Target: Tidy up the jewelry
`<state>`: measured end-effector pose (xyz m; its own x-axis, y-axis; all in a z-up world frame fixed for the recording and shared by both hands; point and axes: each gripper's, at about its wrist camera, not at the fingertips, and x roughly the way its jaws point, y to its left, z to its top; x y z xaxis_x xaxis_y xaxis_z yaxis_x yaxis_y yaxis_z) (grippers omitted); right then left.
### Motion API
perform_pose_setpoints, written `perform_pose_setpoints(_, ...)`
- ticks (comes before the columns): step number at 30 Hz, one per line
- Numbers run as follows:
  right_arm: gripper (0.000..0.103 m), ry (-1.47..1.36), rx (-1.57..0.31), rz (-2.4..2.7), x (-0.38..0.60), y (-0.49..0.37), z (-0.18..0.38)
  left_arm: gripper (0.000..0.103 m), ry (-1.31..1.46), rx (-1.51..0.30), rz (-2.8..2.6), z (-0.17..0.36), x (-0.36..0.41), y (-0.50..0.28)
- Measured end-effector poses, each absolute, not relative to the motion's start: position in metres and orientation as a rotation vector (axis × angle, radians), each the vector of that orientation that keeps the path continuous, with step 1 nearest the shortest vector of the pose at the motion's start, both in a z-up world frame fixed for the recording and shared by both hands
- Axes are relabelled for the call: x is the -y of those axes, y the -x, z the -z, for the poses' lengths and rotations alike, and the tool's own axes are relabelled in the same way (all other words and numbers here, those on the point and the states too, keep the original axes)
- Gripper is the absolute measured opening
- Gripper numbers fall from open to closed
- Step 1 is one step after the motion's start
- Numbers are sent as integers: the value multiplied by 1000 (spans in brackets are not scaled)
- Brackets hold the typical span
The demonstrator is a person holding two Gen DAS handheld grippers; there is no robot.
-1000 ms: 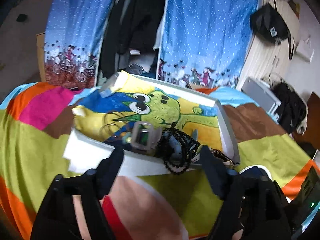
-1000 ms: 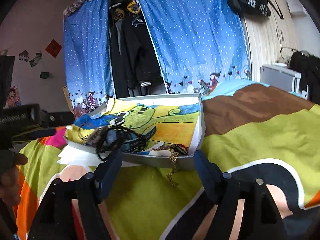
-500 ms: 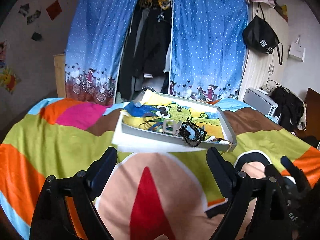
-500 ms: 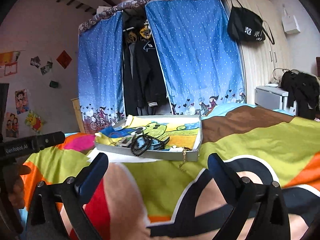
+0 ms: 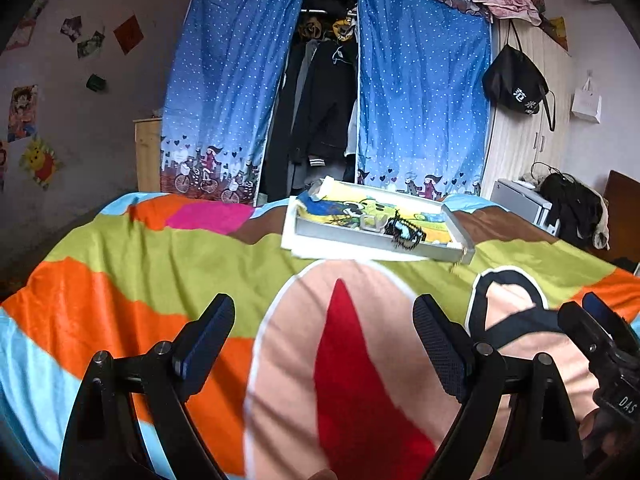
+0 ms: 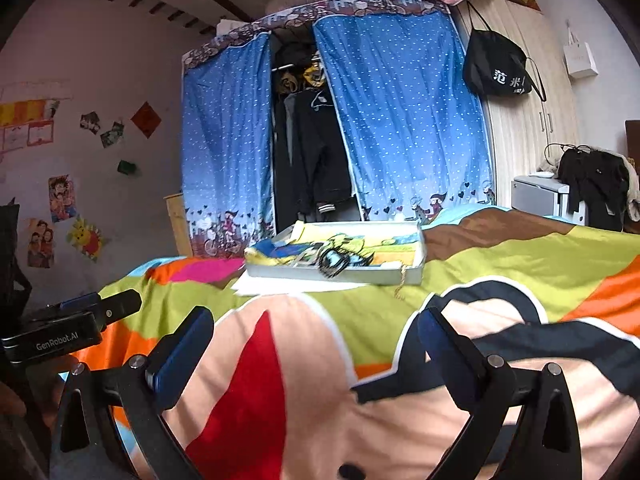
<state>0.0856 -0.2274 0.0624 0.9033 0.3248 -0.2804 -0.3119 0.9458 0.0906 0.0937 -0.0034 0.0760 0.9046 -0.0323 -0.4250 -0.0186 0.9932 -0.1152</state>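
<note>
Bedspread (image 5: 120,280) lies under both spread, seemingly empty grippers: left (image 5: 324,332), right (image 6: 316,340).

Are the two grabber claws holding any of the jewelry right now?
No. The left gripper and right gripper are both open and empty; the jewelry lies in the tray on the bed.

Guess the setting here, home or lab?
A home bedroom, most likely: a bed under a colourful blanket, a fabric wardrobe with blue curtains and hanging clothes, and posters on the wall. The jewelry tray sits on the bed.
</note>
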Motion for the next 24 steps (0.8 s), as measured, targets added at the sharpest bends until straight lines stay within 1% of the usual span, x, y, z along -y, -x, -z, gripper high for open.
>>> perform_pose_setpoints(10,103,-33,-371,-302,208,-41,-40,87,104,-439,-5,-51,-15,-31)
perform_pose_setpoints(16,103,-4,-370,-271,203,-29,-36,87,89,-429,-26,-39,-17,-11)
perform_pose_setpoints(24,103,-36,-422,-240,206,-29,-26,87,69,-427,-24,-33,-16,-9)
